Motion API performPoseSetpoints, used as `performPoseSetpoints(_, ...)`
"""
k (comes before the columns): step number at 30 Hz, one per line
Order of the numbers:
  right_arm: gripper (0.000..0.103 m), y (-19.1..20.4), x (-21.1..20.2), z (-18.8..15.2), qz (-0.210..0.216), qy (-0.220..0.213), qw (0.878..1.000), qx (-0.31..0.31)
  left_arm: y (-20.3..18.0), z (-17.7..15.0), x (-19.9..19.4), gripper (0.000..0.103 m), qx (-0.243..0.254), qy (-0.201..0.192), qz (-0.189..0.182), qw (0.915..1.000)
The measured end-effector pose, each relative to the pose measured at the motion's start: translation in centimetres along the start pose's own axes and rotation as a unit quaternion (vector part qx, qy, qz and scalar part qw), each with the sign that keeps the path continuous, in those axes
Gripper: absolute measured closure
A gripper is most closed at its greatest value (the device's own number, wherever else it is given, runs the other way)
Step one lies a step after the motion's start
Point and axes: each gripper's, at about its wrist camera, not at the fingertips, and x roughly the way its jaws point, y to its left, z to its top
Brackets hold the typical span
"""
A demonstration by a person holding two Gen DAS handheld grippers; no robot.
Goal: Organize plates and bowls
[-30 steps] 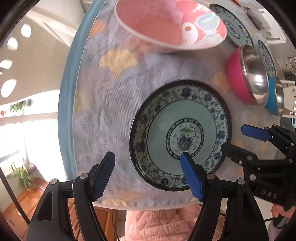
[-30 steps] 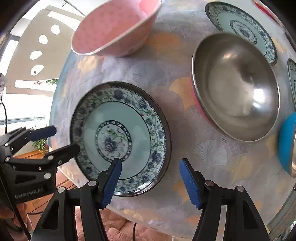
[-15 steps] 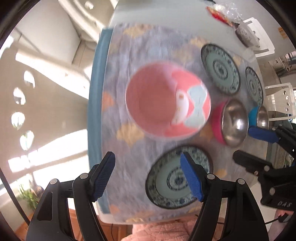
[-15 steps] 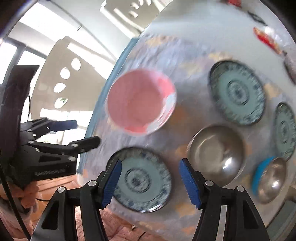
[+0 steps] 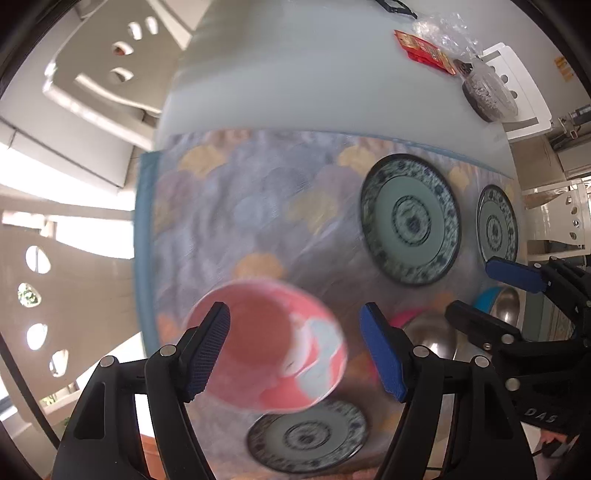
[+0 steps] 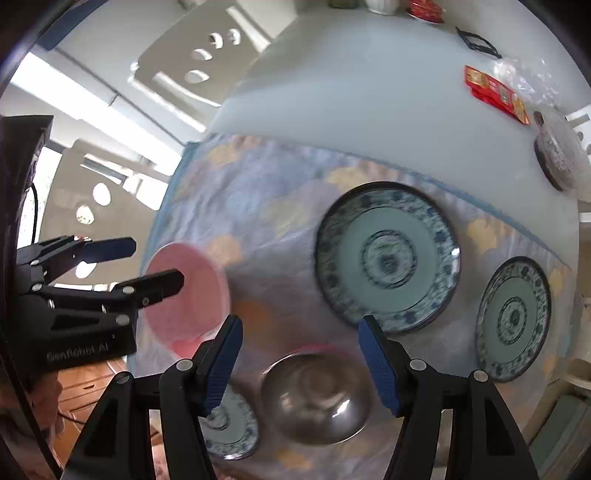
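Observation:
Both grippers hang high over the table, pointing down, and hold nothing. My left gripper (image 5: 295, 347) is open above the pink cartoon bowl (image 5: 266, 347). A blue-patterned plate (image 5: 306, 439) lies at the near edge, and two more plates (image 5: 410, 219) (image 5: 496, 225) lie farther right. My right gripper (image 6: 299, 365) is open above the steel bowl with a pink outside (image 6: 317, 395). The large plate (image 6: 388, 254) and a smaller plate (image 6: 513, 317) lie beyond it. In the left wrist view the right gripper (image 5: 469, 286) partly hides a blue steel bowl (image 5: 506, 302). The left gripper (image 6: 159, 260) overlaps the pink bowl (image 6: 188, 291).
A patterned cloth (image 5: 258, 206) covers the near half of the table. On the bare white far part lie red packets (image 5: 424, 51), a clear plastic bag (image 5: 447, 29) and a dark lidded pot (image 5: 487, 92). Pale chairs (image 5: 103, 74) stand around the table's left and far sides.
Both grippers have risen and shifted toward the far side of the table, so much more of it shows. Their jaws stayed the same width. No dish has moved.

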Motion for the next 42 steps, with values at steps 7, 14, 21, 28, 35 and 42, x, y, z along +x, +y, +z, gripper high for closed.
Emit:
performPoseSetpoints(7, 0.040, -5.3, 2.7, 0.7, 0.009, 0.013, 1.000, 0.025, -3.4, 3.0, 3.1, 0.032, -0.005, 0.019, 0.006, 0.9998)
performPoseSetpoints(14, 0.040, -9.5, 4.6, 1.3, 0.028, 0.010, 0.998, 0.059, -5.1, 4.6, 6.4, 0.032, -0.013, 0.048, 0.015, 0.9986)
performPoseSetpoints(21, 0.040, -12.3, 6.4, 1.7, 0.034, 0.028, 0.996, 0.076, -6.4, 5.8, 8.7, 0.032, -0.013, 0.063, 0.014, 0.9978)
performPoseSetpoints(28, 0.040, -14.4, 8.9, 1.9, 0.037, 0.048, 0.994, 0.093, -7.5, 6.5, 11.1, 0.032, -0.003, 0.083, 0.023, 0.9963)
performPoseSetpoints(35, 0.040, -16.2, 9.6, 1.9, 0.055, 0.032, 0.991, 0.118, -7.5, 6.0, 13.7, 0.032, -0.005, 0.099, 0.022, 0.9948)
performPoseSetpoints(42, 0.040, -16.7, 8.0, 2.0, 0.051, -0.006, 0.990, 0.132, -6.9, 6.1, 14.8, 0.032, -0.008, 0.103, 0.016, 0.9945)
